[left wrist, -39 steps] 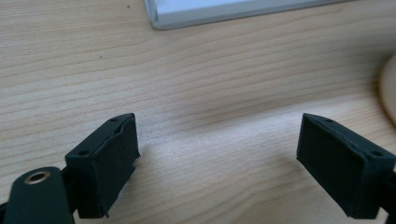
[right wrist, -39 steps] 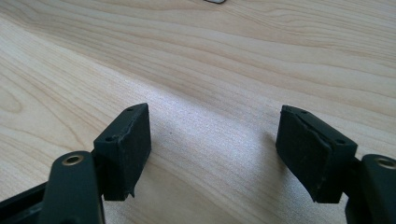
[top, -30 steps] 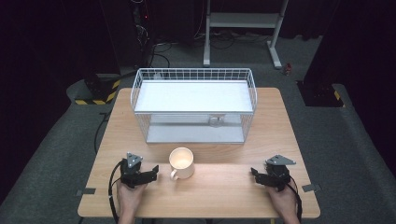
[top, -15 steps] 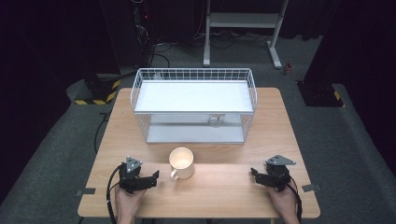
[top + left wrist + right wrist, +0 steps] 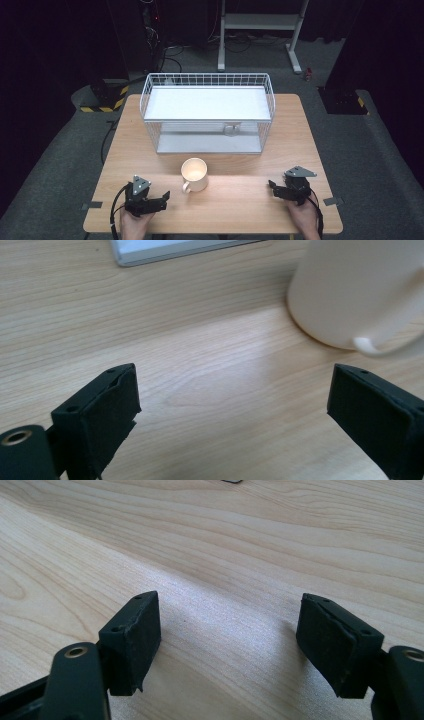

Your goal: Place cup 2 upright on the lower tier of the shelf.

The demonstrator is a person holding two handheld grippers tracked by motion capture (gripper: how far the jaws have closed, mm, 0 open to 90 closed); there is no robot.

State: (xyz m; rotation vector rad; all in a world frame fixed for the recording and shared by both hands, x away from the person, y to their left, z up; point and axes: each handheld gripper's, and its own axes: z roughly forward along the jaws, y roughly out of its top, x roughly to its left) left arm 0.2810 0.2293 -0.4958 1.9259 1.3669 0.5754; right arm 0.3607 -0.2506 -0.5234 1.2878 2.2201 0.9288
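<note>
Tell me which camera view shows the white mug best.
The high view: the whole mug stands upright on the table, in front of the wire basket, handle toward the person. The left gripper view catches its lower wall and part of the handle, cut off at the upper right. The right gripper view looks across bare wood.

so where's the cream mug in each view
high view: cream mug at centre, in front of the wire basket, right of the left tool.
left gripper view: upper right, beyond the open jaws.
right gripper view: bare wooden table ahead.
shared landmark: the wooden table.
</note>
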